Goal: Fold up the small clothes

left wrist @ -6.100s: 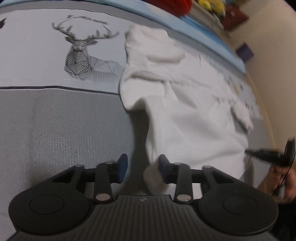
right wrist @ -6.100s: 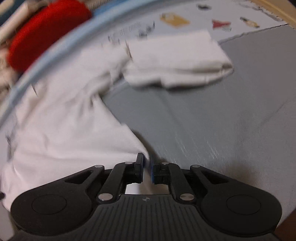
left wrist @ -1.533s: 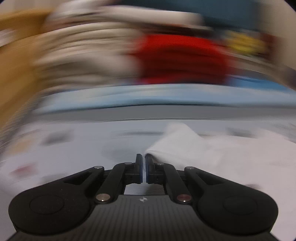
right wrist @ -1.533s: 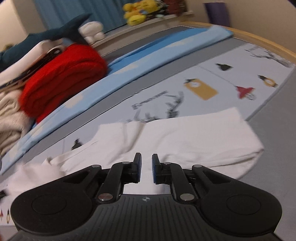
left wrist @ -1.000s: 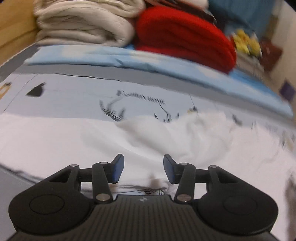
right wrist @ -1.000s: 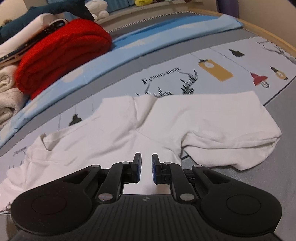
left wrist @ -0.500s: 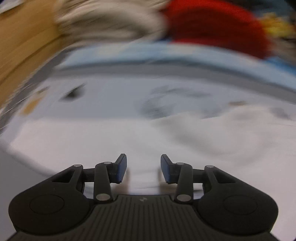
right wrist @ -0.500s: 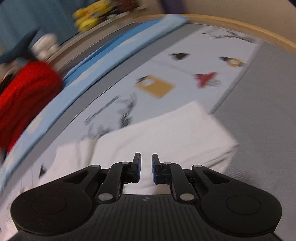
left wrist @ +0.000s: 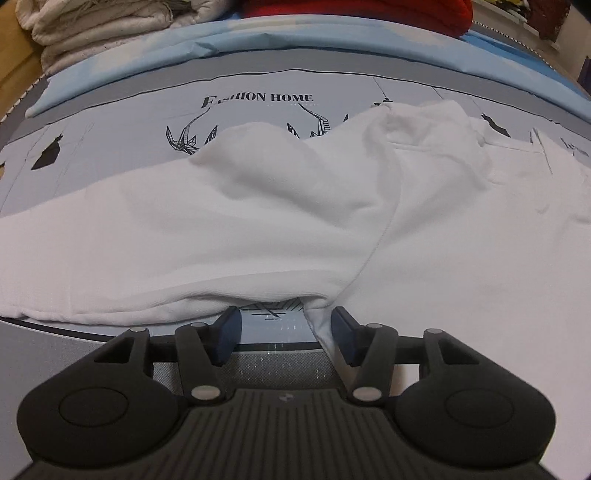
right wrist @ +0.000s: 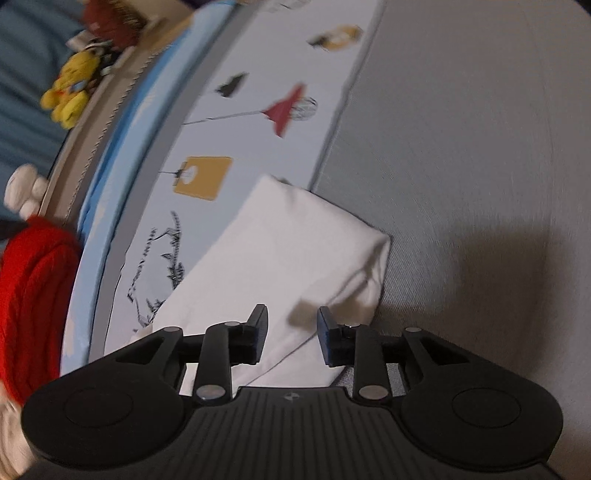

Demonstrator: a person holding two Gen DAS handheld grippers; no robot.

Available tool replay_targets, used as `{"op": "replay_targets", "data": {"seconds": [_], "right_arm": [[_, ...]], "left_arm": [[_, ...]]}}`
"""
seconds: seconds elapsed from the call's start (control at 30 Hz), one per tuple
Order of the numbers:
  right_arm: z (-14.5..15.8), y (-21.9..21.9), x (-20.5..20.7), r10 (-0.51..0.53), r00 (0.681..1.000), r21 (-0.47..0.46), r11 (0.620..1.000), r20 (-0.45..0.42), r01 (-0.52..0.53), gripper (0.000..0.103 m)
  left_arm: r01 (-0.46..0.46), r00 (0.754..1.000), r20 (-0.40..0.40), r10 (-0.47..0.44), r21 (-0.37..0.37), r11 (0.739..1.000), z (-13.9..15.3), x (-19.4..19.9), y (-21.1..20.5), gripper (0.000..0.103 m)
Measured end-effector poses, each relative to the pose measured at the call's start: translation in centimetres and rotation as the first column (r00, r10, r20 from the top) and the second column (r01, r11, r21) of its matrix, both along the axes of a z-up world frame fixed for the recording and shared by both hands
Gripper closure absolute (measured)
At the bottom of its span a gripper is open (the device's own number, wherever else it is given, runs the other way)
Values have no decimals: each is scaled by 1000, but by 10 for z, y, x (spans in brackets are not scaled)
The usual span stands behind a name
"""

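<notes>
**White garment spread on a printed bed cover, both grippers opening over its near edge**

The bed cover (left wrist: pixel 110 122), grey with pale printed panels and a light blue band along its far edge, carries everything. On it lies the white garment (left wrist: pixel 258 221), spread across the middle of the cover and reaching its near grey border. One sleeve is folded across the body; a rumpled ridge rises near the collar. A second ago both views showed the garment from further back; now both tools sit low at its near edge, the right one rolled so that the cover runs steeply across its view. This suggests the last fold has been laid down and a fresh grasp is being prepared.

The left gripper (left wrist: pixel 282 330) has its jaws opening, about half apart. A corner of cloth lies just beside the right-hand pad; nothing is pinched. The right gripper (right wrist: pixel 291 332) also has its jaws opening, moderately apart, with the folded sleeve end (right wrist: pixel 314 251) lying between and beyond them, not clamped.

At the far edge stand a stack of cream textiles (left wrist: pixel 103 26) and a red knit (right wrist: pixel 33 295); a yellow plush toy (right wrist: pixel 70 96) sits beyond.

The cover bears the printed words "FASHION HOME" (left wrist: pixel 258 99) above antler line-art; no other writing is legible.
</notes>
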State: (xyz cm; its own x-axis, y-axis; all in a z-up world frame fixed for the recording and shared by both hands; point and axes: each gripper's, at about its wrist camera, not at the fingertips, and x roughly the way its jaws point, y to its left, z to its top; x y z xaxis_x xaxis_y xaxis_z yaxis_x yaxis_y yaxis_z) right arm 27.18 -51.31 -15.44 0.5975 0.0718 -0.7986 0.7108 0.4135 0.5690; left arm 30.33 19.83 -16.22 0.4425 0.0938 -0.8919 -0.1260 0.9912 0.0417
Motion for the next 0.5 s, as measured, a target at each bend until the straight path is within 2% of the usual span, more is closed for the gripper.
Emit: {"op": "replay_targets", "data": {"seconds": [0.13,0.2,0.27,0.3,0.33,0.4,0.43,0.47,0.5], "right_arm": [[-13,-8,1,-65,997,44,997,-33,66,72],[-15,-12,4,-87,996,34,996,-19,87,72],[-18,-17,9,-109,994,6,994,-24,109,74],[-20,-18,11,-119,992,-8,993,-33,119,79],[-20,-18,13,-128,991,-30,991,-38,127,96],[-7,-9,17,-120,993,-131,985,-21,116,97],[7,2,20,-85,996,-200,976,22,88,97],[28,23,27,6,995,-298,954,100,24,97],[47,45,31,110,980,-373,927,169,-39,97]], "left_arm": [[8,1000,-1,-8,-11,1000,4,-9,5,42],[18,1000,-2,-18,-3,1000,-3,10,-1,41],[18,1000,-3,-18,-3,1000,-3,10,-2,41],[19,1000,-2,-19,-2,1000,-3,10,-1,41],[21,1000,-2,-21,-2,1000,-3,10,-2,41],[24,1000,-2,-24,-1,1000,-4,13,-2,41],[24,1000,-3,-24,-2,1000,-5,14,-2,41],[23,1000,-3,-23,-4,1000,-5,14,-2,41],[21,1000,-3,-21,-4,1000,-5,15,-1,40]]}}
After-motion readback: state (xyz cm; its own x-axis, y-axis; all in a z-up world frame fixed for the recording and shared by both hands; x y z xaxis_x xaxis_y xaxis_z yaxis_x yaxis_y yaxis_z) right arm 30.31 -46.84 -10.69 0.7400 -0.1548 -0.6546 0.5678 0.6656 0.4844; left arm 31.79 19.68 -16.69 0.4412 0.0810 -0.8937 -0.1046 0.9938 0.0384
